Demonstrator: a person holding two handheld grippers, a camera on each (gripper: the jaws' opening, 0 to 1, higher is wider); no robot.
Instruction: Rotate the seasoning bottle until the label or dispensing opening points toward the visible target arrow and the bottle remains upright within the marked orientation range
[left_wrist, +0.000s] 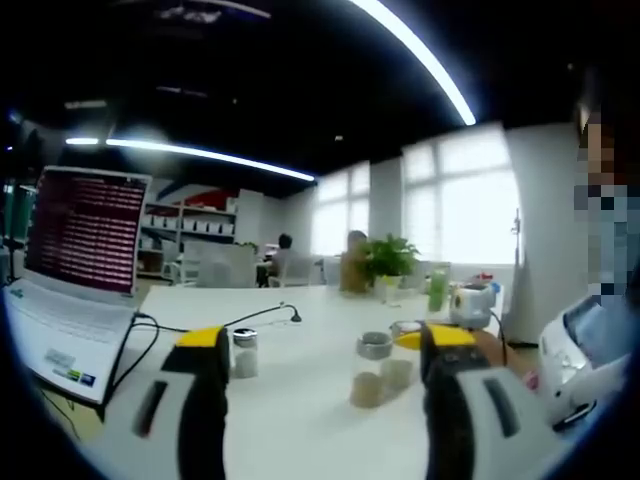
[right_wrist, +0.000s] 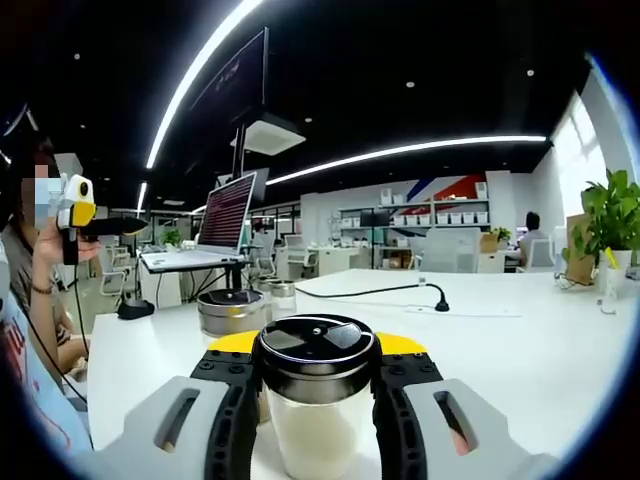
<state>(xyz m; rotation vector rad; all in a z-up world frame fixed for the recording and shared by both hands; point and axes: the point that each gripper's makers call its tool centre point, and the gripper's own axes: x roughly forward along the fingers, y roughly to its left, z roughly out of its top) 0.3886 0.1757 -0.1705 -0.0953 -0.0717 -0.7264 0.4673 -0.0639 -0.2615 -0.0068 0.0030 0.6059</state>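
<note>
The right gripper (right_wrist: 316, 420) has its jaws pinching the seasoning bottle (right_wrist: 314, 400) between them, just under the black cap; the bottle stands upright, long axis vertical, above the white desk (right_wrist: 520, 340). No target arrow can be made out, so the turning looks unfinished. The left gripper (left_wrist: 325, 400) holds its jaws spread, with two other jars (left_wrist: 375, 370) ahead.

Honestly nothing here is legible. The laptop screen (left_wrist: 88, 232) on the white table (left_wrist: 300, 400) is packed with rows of reddish text, but it's way too blurry to make out a single word. There are small stickers (left_wrist: 68, 368) on the laptop's palm rest too, same story. The bottle (right_wrist: 315, 400) between the jaws shows no lettering I can read.
</note>
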